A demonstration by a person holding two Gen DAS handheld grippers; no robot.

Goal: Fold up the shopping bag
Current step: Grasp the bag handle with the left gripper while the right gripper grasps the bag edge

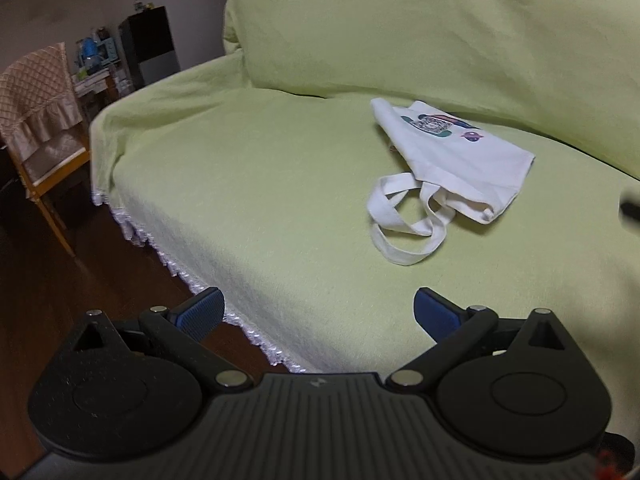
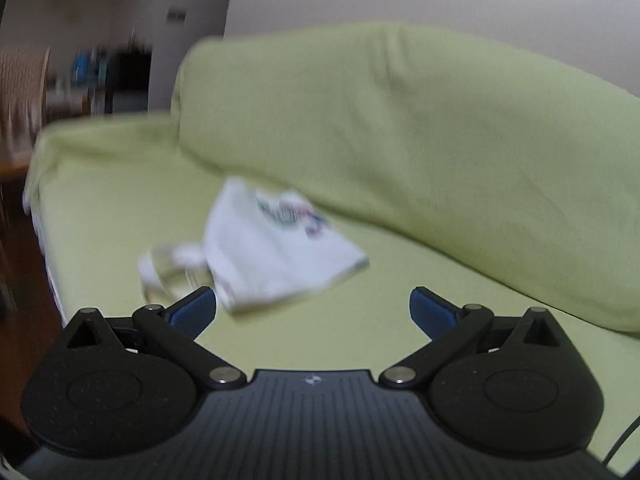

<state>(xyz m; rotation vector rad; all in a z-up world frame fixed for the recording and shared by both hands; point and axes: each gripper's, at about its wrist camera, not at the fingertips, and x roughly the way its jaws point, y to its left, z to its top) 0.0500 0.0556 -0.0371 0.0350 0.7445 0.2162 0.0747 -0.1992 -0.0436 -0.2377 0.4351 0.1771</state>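
Observation:
A white cloth shopping bag [image 1: 460, 156] with a coloured print lies folded over on the green-covered sofa seat, its two handles [image 1: 404, 220] looped toward the front. My left gripper [image 1: 318, 312] hovers open above the seat's front edge, well short of the bag, with nothing between its blue pads. In the blurred right wrist view the same bag [image 2: 276, 248] lies just beyond my right gripper [image 2: 312, 308], which is open and empty, its left finger [image 2: 192, 314] close to the bag's near edge.
The light green cover drapes the sofa seat [image 1: 248, 200] and backrest [image 1: 420, 32], with white lace trim [image 1: 168, 256] along the front edge. A wooden chair [image 1: 36, 120] with a checked cloth stands on the dark floor at left. A dark cabinet [image 1: 148, 44] stands behind.

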